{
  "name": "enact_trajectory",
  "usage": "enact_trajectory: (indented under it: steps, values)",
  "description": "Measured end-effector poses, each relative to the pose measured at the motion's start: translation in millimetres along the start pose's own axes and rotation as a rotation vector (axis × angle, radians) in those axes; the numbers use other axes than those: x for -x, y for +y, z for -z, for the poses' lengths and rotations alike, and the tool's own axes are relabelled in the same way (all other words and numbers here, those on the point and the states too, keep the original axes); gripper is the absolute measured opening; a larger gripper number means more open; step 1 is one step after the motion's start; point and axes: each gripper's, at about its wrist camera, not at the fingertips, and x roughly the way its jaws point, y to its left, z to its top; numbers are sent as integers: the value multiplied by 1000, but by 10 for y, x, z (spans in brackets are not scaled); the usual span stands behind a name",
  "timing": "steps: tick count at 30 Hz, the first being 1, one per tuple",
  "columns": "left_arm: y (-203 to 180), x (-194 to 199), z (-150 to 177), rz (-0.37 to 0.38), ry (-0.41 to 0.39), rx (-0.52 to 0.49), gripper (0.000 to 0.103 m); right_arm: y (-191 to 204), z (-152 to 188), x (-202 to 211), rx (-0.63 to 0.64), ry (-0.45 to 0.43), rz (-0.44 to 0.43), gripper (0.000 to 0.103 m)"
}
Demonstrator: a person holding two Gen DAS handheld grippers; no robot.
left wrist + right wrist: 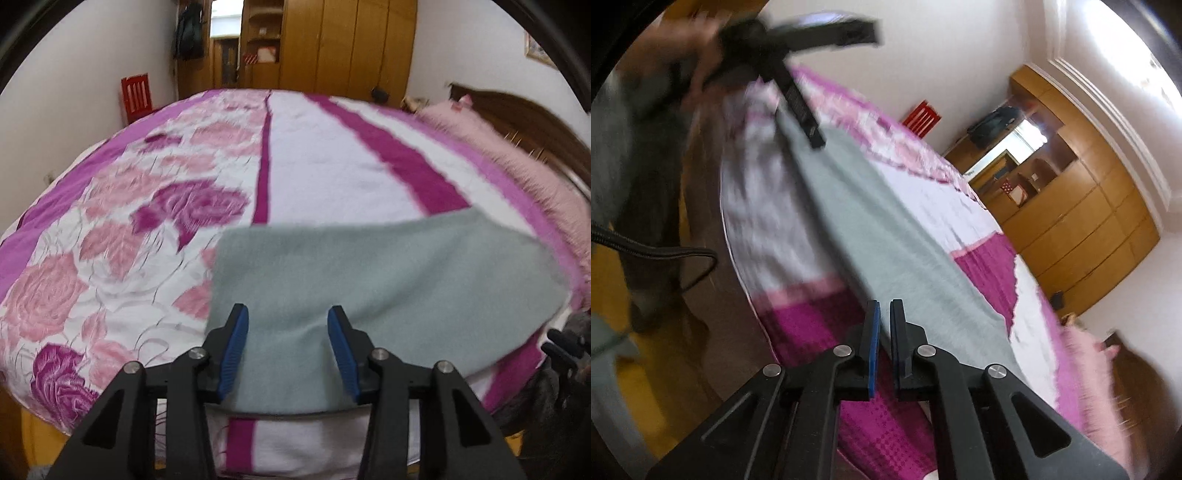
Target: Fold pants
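The pale grey-green pants [369, 288] lie folded flat on the bed near its front edge, as a wide rectangle. My left gripper [288, 321] is open, its blue-padded fingers spread above the pants' near left part, holding nothing. In the right wrist view the pants [886, 236] run as a long strip away from me. My right gripper [885, 314] is nearly closed at the pants' near end; a narrow gap shows between the pads and I cannot tell whether cloth is pinched. The left gripper [809, 122] shows blurred at the far end.
The bed [129, 229] has a pink and magenta rose-patterned cover with white and magenta stripes. A fluffy pink pillow [517, 155] lies at the right by a wooden headboard. Wooden wardrobes [351, 44] and a red chair [136, 96] stand beyond the bed. A black cable [657, 253] hangs at left.
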Motion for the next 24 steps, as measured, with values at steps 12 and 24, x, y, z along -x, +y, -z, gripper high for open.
enact_trajectory:
  steps: [12, 24]
  values:
    - [-470, -512, -67, 94, 131, -74, 27, -759, 522, -708, -630, 180, -221, 4]
    - [-343, -285, -171, 131, 74, -30, 25, -1114, 327, -689, -855, 138, -375, 4]
